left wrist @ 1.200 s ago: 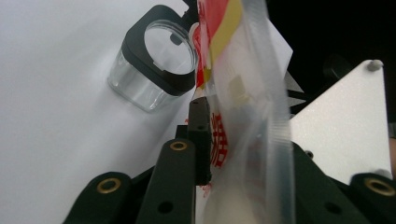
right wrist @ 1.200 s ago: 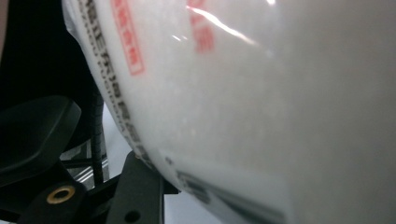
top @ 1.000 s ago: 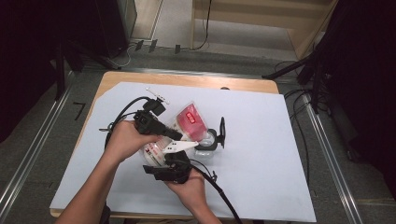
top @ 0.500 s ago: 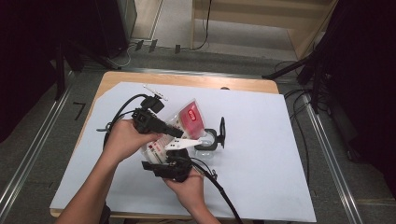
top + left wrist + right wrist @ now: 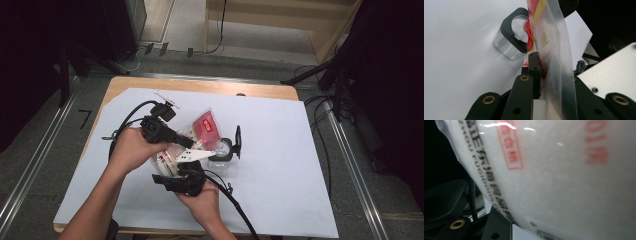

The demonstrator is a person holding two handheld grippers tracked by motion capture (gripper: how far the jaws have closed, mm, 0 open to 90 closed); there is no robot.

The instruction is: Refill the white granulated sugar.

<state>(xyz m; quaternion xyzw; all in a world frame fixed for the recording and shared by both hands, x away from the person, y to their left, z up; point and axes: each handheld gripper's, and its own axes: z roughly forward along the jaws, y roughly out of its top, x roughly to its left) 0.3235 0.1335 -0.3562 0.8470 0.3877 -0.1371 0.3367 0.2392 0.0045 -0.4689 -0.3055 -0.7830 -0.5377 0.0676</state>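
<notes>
Clear plastic bag with a red label and white grainy contents, held up off the table between both grippers, near the middle of the white sheet, a bit left of centre. Bag tilted, red-label end pointing away from the person, toward the far edge. Left gripper comes in from the left, hand wrapped round its body, jaws clamped on the bag's edge; the left gripper view shows the clear film and red-yellow print pinched flat between the two black jaws, seam running up the frame. Right gripper sits below the bag on the person's side, held by the right hand, cable trailing back toward the bottom edge. Right gripper view has the bag pressed right up against the camera, white grains and red and black printing, blurry at that range (jaw tips hidden behind it, so cannot tell whether they are closed on the bag or just apart beside it). Just right of the bag, a small clear jar stands on the sheet with its black lid hinged up on edge; left gripper view shows the same jar behind the bag, black rim around its opening. Sheet covers a wooden table, bare wood along the far edge.
</notes>
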